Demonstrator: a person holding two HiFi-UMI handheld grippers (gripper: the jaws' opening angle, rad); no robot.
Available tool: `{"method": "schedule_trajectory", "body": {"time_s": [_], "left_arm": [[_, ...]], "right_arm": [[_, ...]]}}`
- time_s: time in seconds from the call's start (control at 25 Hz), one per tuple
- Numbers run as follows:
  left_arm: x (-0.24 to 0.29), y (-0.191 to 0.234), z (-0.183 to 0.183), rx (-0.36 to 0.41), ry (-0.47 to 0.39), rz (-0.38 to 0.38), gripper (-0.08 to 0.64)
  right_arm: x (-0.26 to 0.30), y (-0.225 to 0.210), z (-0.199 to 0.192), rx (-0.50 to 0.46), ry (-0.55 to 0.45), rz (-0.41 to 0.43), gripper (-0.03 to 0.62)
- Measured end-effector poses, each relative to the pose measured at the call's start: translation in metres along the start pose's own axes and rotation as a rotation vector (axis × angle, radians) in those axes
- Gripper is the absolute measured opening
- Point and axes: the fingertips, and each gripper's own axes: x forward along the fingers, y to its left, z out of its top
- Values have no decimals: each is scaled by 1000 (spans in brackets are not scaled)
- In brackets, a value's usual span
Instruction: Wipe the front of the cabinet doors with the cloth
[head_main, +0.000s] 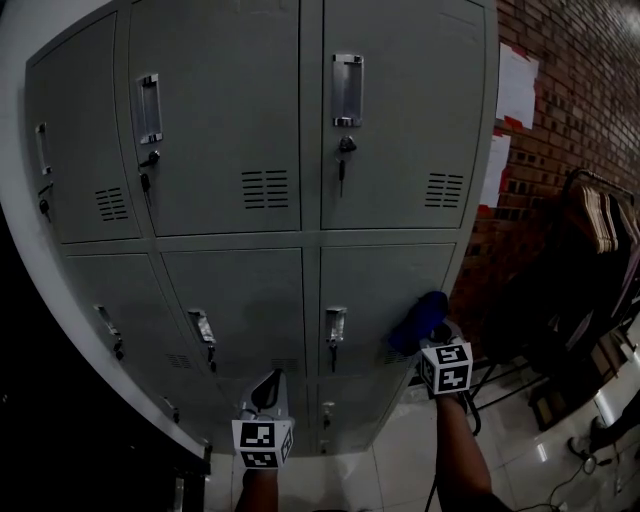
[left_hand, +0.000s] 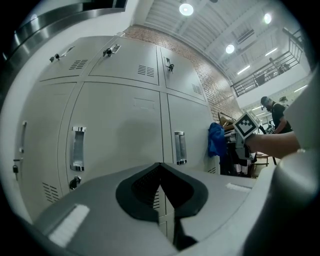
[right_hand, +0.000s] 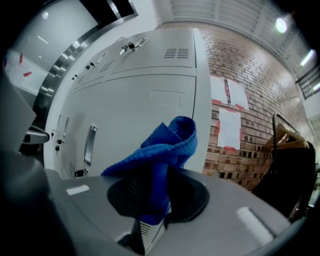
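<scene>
Head view, with left gripper view and right gripper view. A grey metal cabinet (head_main: 230, 120) with rows of doors fills the field. Each door carries a recessed handle (head_main: 335, 325) and a louvred vent.

The right gripper (head_main: 430, 345) has its fingers (right_hand: 187, 197) clamped on a blue cloth (right_hand: 165, 145). The cloth is bunched and folded. Its long axis runs from the fingers outward, in line with the gripper. A short tail hangs below the grip, and a rolled upper end points toward the cabinet front. In the head view the cloth lies over the right edge of the middle-row right door (head_main: 385, 290), near that door's vent. Whether it touches the metal cannot be told.

The left gripper (head_main: 268, 388) is held lower and to the left, before the lower doors and apart from the cloth. Its fingers (left_hand: 142, 192) are pressed together with nothing between them.

To the right of the cabinet stands a brick wall (head_main: 575, 90) bearing paper sheets (head_main: 517, 85). A garment rack (head_main: 600, 225) with hangers is beside it, over a pale tiled floor (head_main: 400, 460).
</scene>
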Motion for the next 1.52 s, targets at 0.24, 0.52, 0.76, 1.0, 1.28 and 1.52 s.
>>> {"method": "schedule_trajectory", "body": {"time_s": [0.24,0.52,0.76,1.0,1.28,1.52], "left_arm": [[-2,-1,0,1,-4,-4,17],[-5,5,0,0,-7,-2,17],[-13,21,-6,-4,9,25,17],[-17,36,-5,-5,3,50,17],[-16,45,-2,-6,-2,63,17],[-9,35,-5,-8,7,43,17]], "right_arm": [[-7,8,0,-2,1,-19,69],[-1,113,-18,-23,11,183,69],[6,174,-9,-77,-17,279,69],[26,206,6,-137,-12,323,71],[28,188,2,-92,-3,317,71],[23,151,-8,-69,8,262,71]]}}
